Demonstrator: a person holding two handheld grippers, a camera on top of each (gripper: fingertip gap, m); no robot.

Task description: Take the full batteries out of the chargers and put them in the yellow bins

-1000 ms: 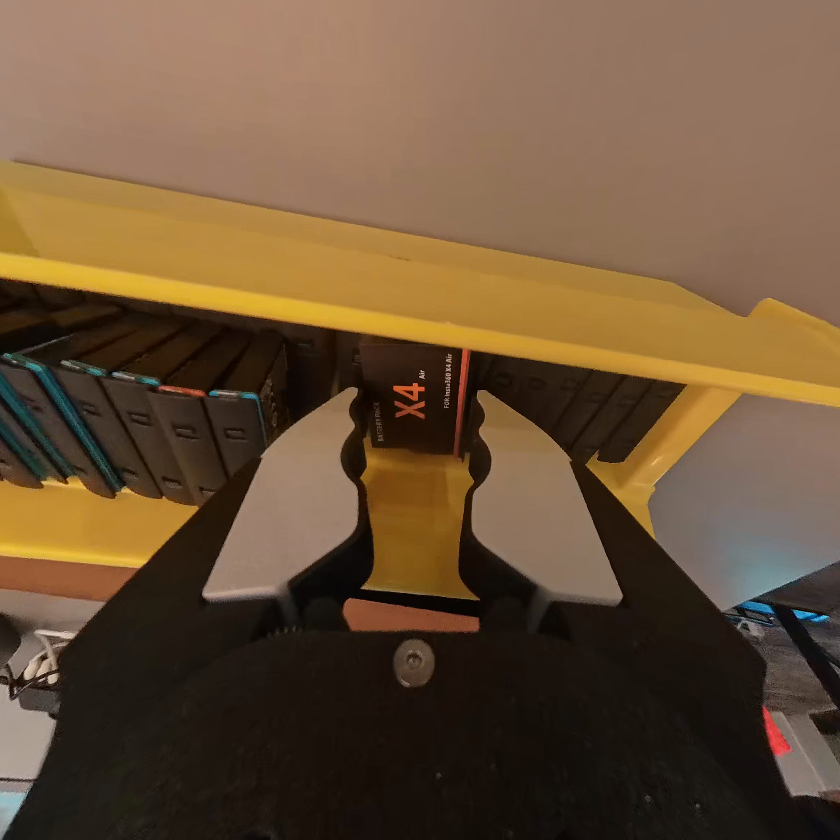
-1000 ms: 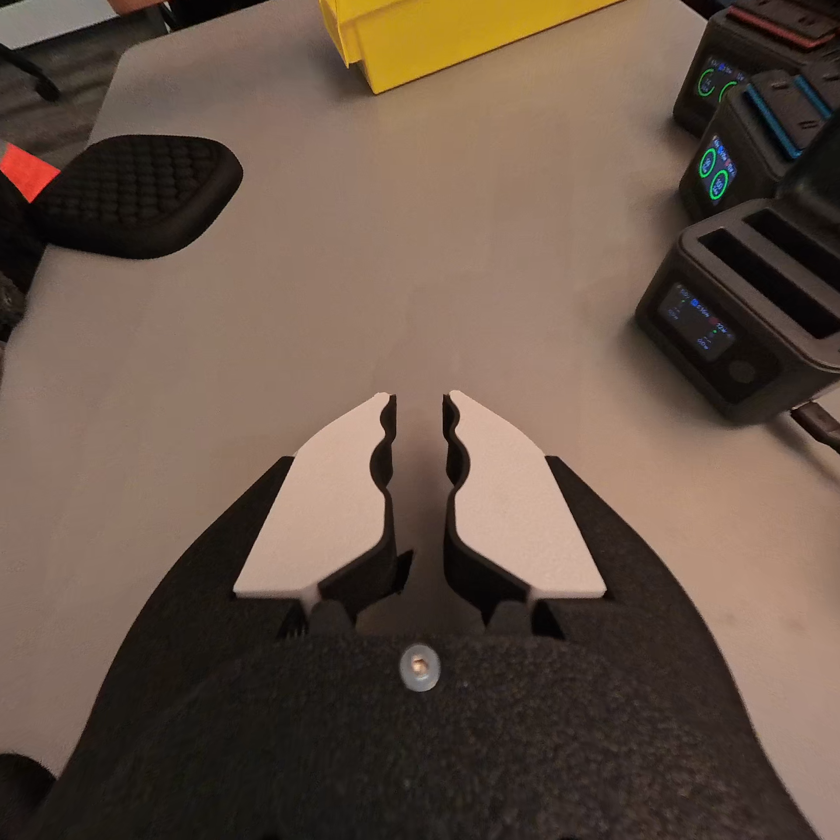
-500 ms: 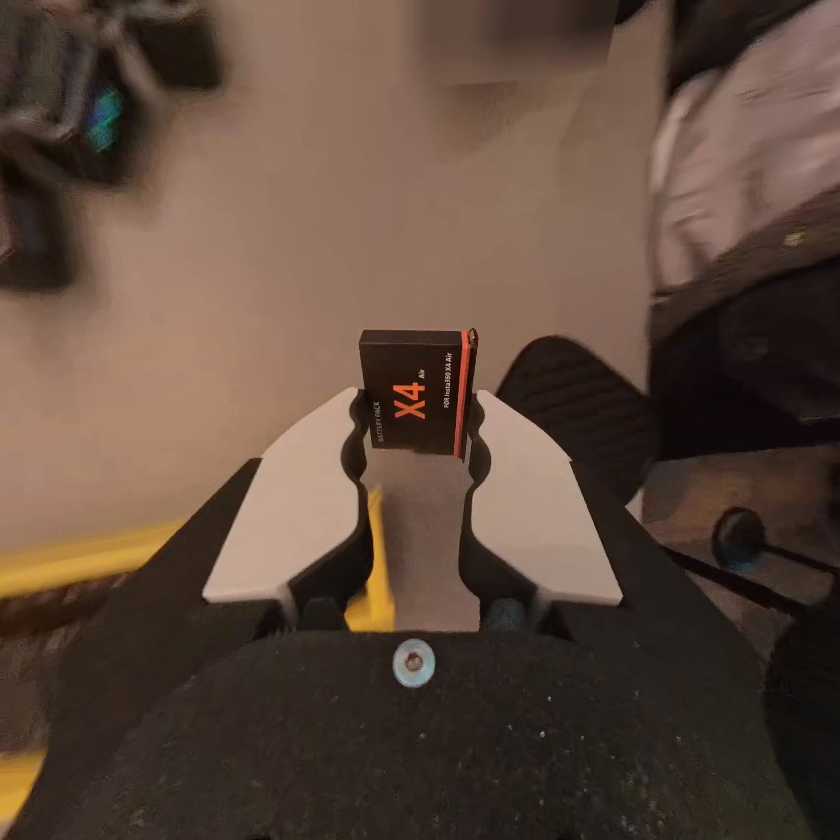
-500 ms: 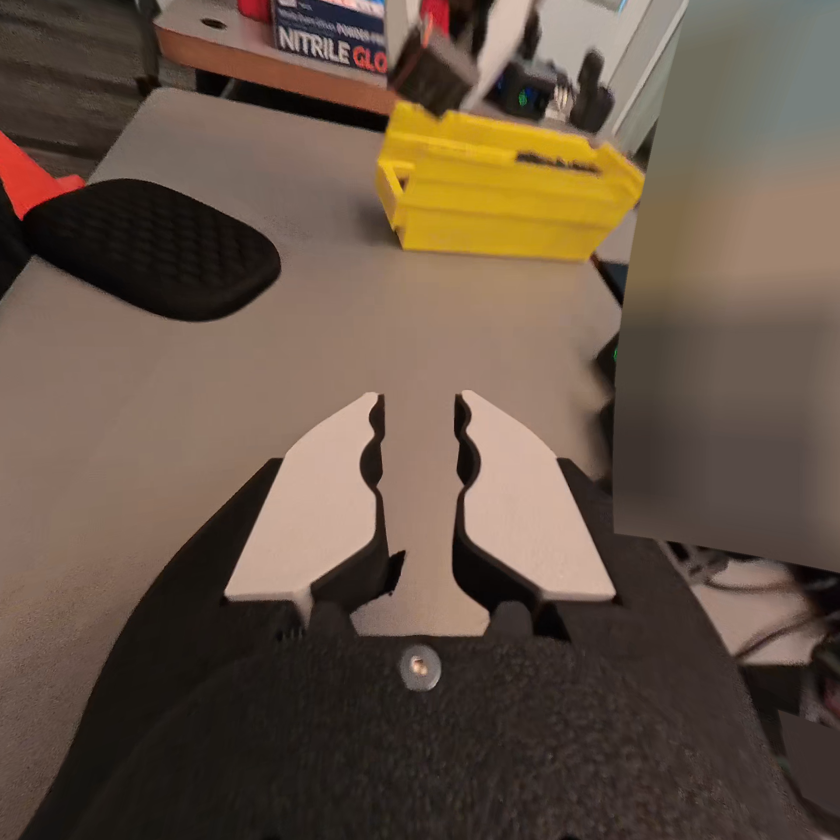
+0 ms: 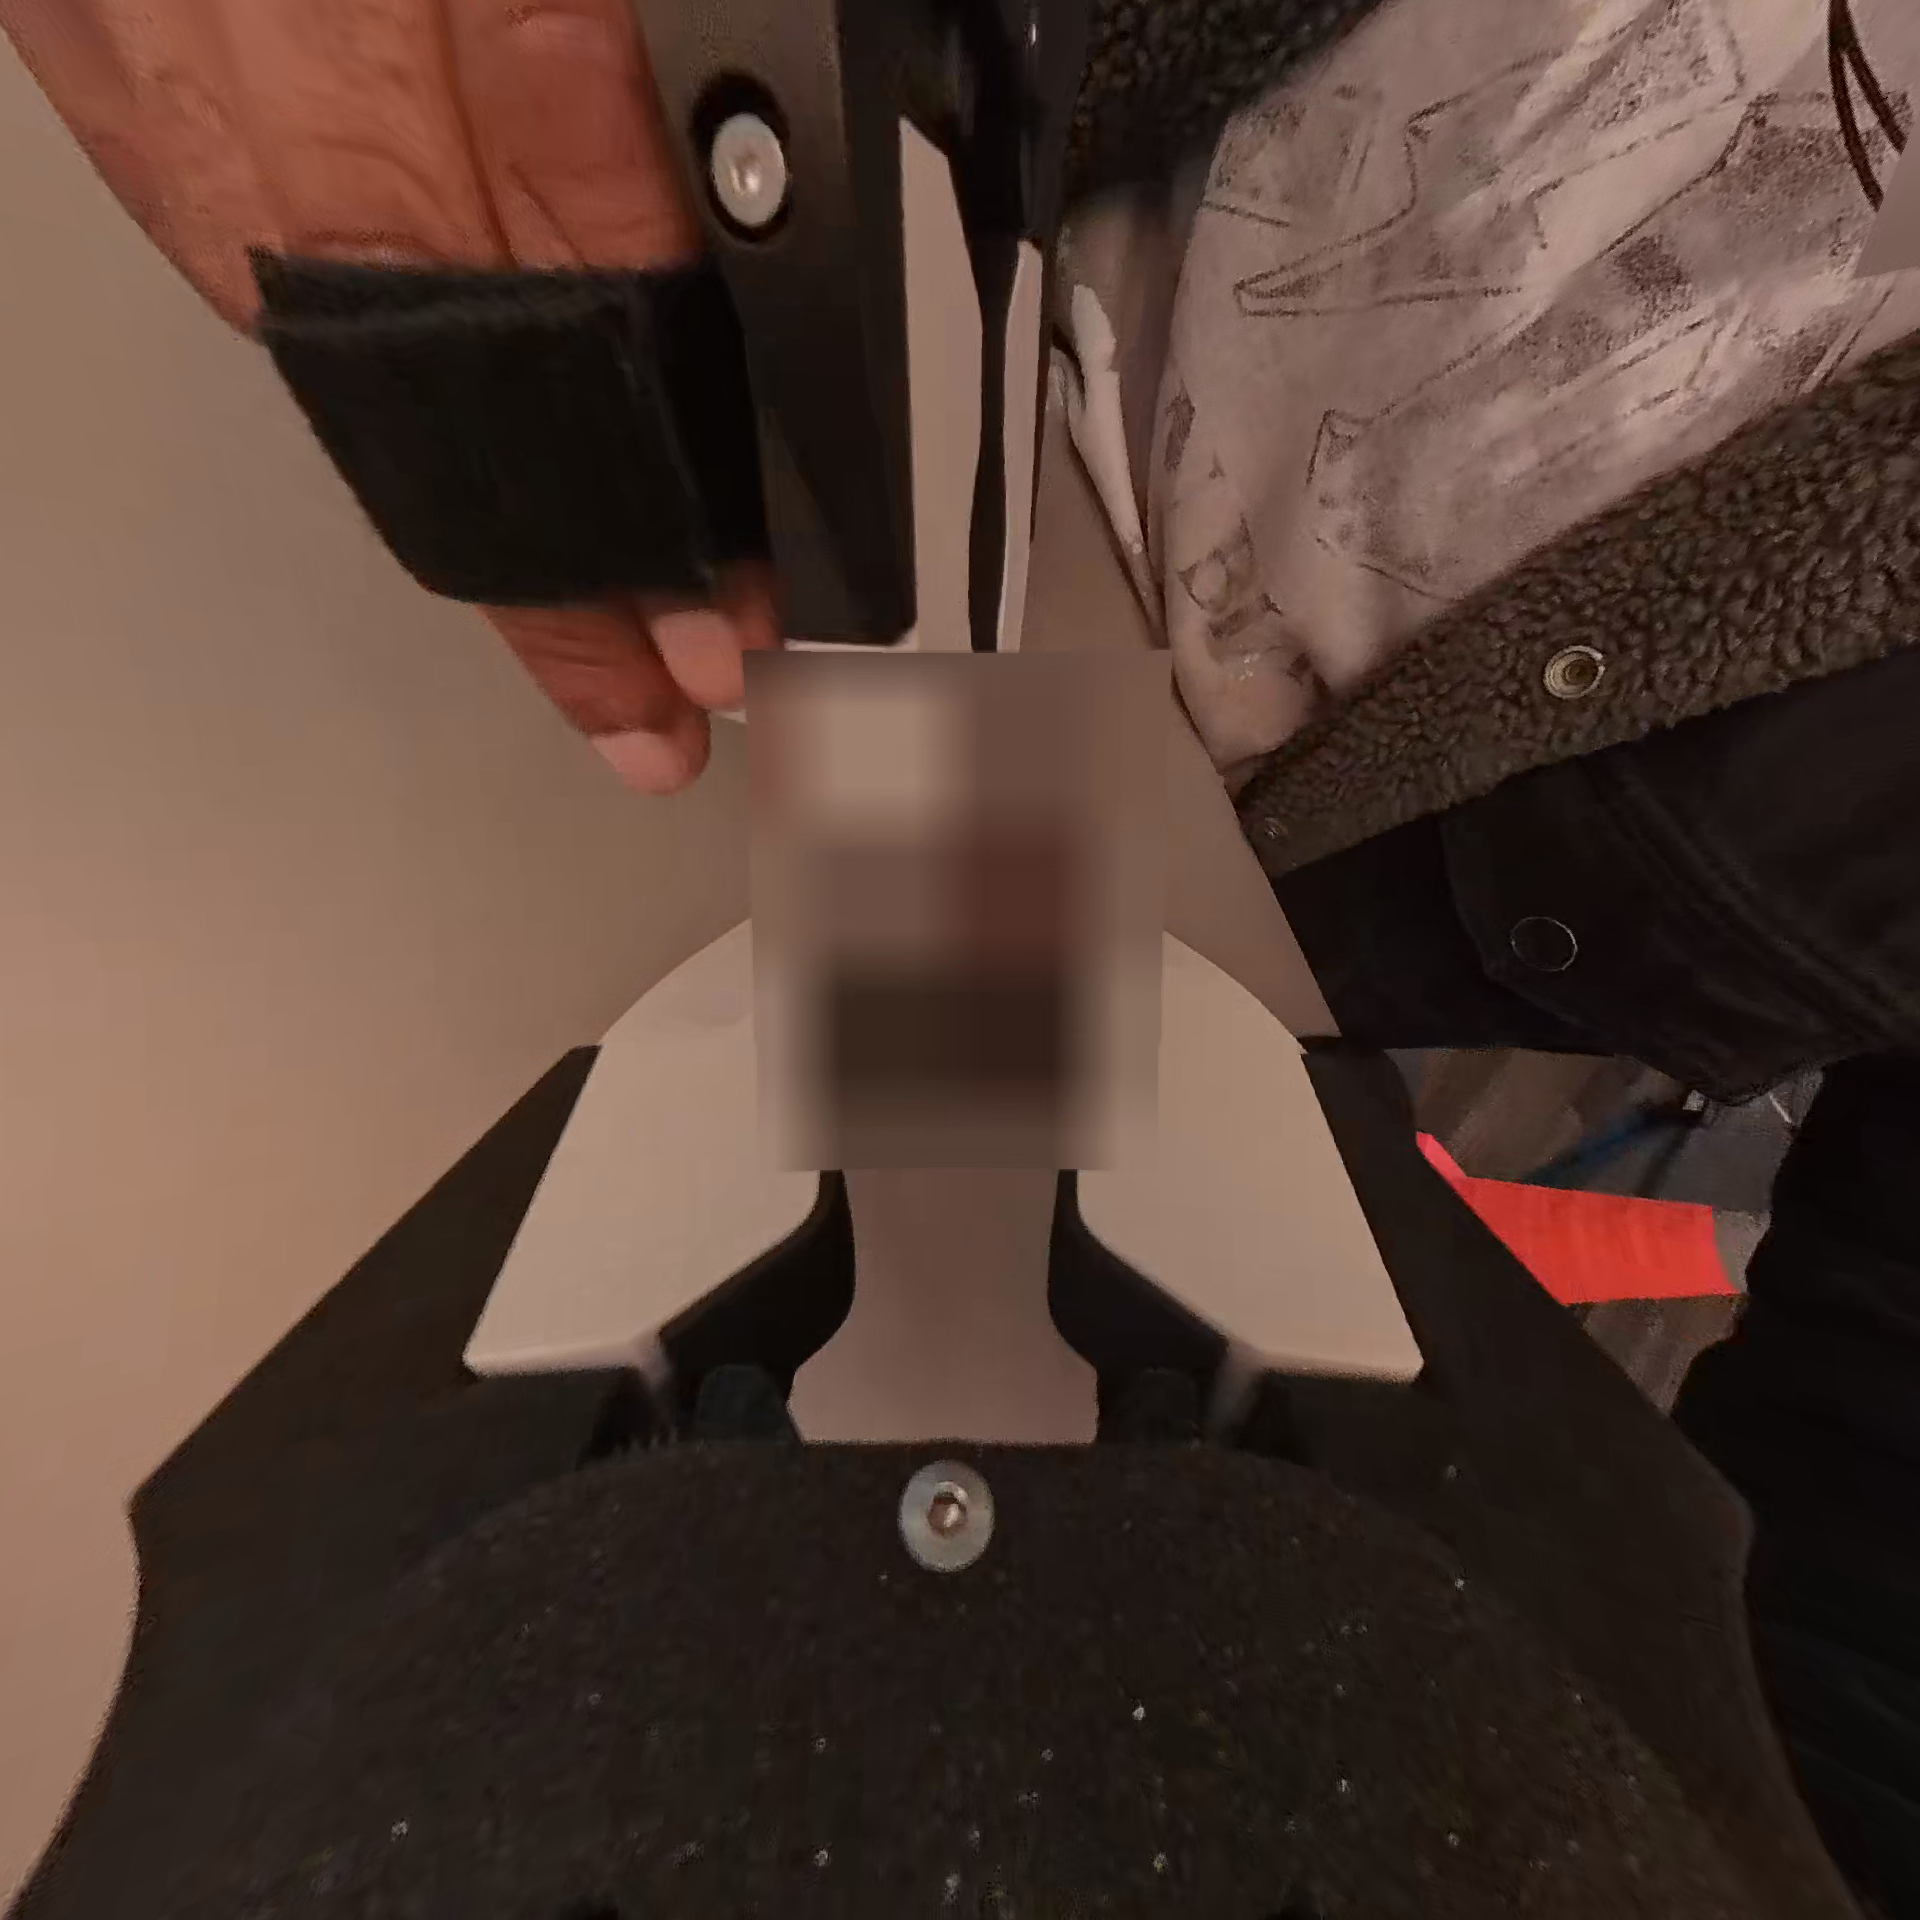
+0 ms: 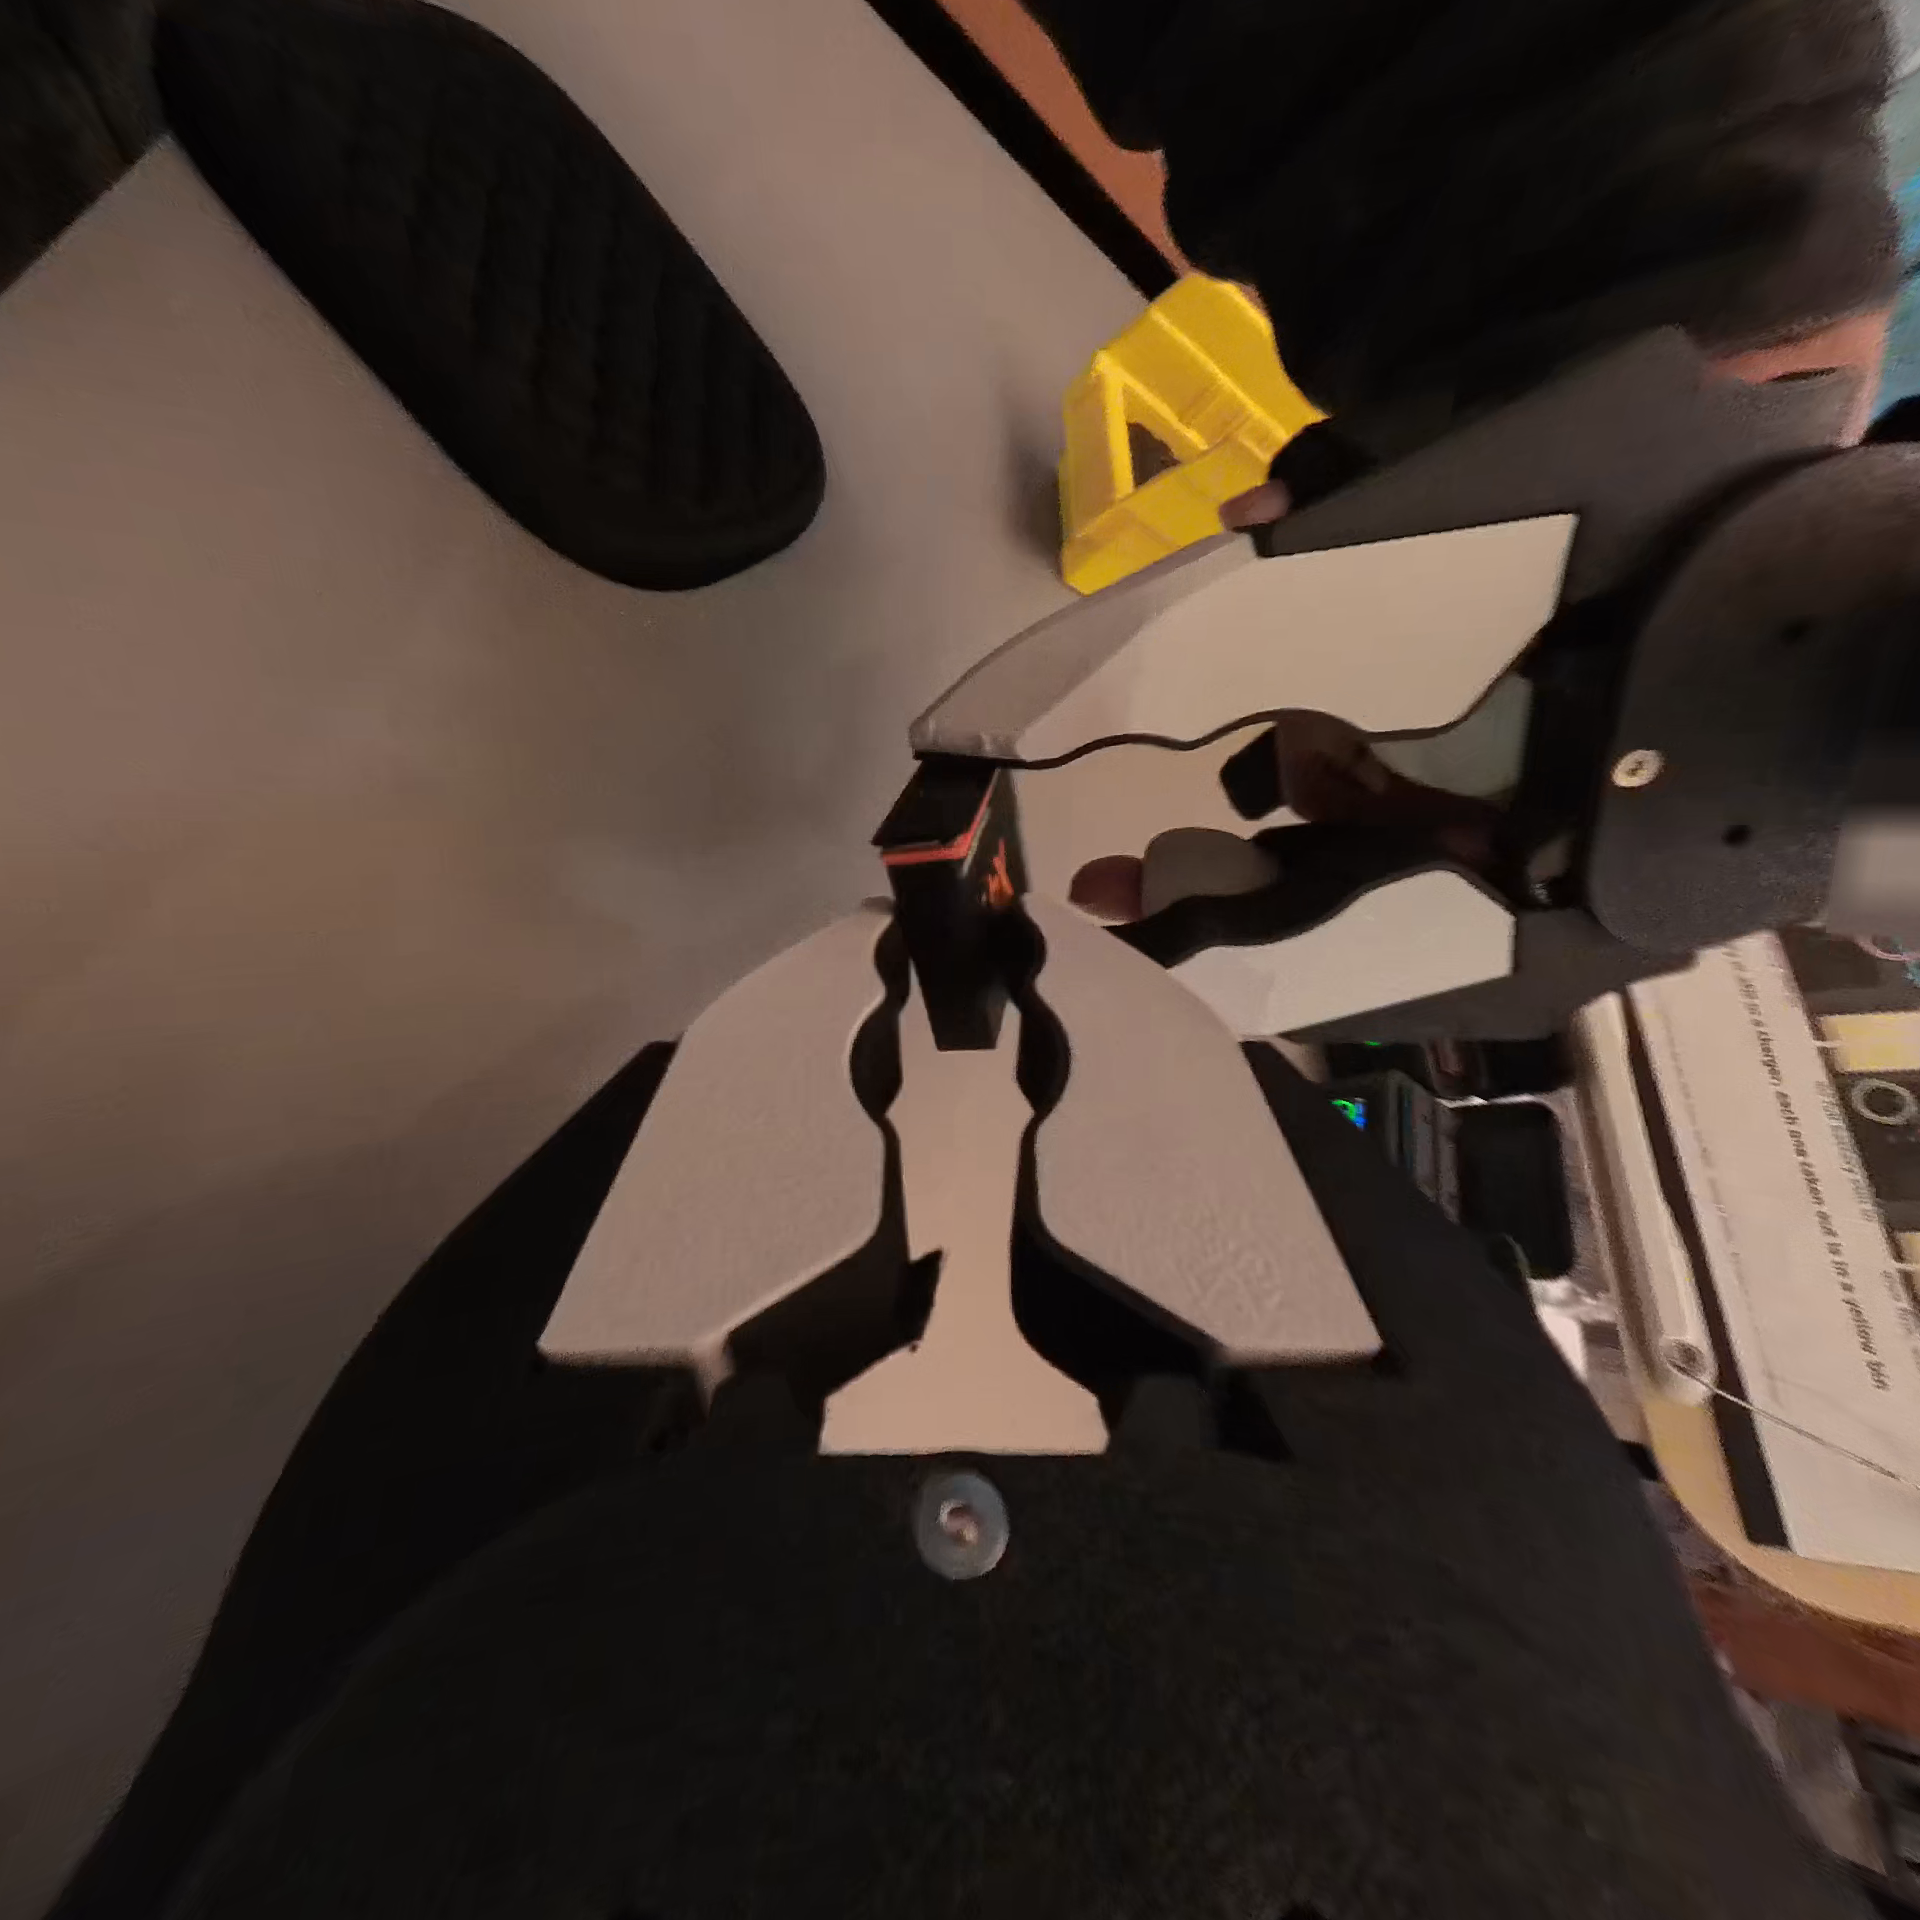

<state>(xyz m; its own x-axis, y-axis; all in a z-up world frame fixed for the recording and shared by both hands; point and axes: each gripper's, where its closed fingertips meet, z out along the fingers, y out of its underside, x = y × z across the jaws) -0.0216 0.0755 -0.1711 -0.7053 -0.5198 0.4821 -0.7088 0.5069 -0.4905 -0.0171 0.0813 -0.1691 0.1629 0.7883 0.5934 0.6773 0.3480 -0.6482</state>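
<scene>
A black battery with an orange edge (image 6: pixel 940 821) is held above the grey table (image 6: pixel 312 831). In the right wrist view it stands between the tips of my right gripper (image 6: pixel 961 920), which is closed on its sides. My left gripper's fingers (image 6: pixel 1299 644) reach in from the right and clamp the same battery end to end. In the left wrist view my left gripper (image 5: pixel 956 935) has its tips and the battery hidden under a blurred patch. One yellow bin (image 6: pixel 1174 447) stands farther back on the table. No charger slot with a battery shows clearly.
A black mesh pad (image 6: pixel 499 312) overhangs the table's far left. A dark charger with a green light (image 6: pixel 1434 1143) and a printed sheet (image 6: pixel 1766 1195) lie at the right. The person's strapped hand (image 5: pixel 416 156) and jacket (image 5: pixel 1558 416) are close above the left gripper.
My left gripper carried the battery away from the yellow bin and turned toward my right gripper. My right gripper swung up from the table and closed on the battery's free end.
</scene>
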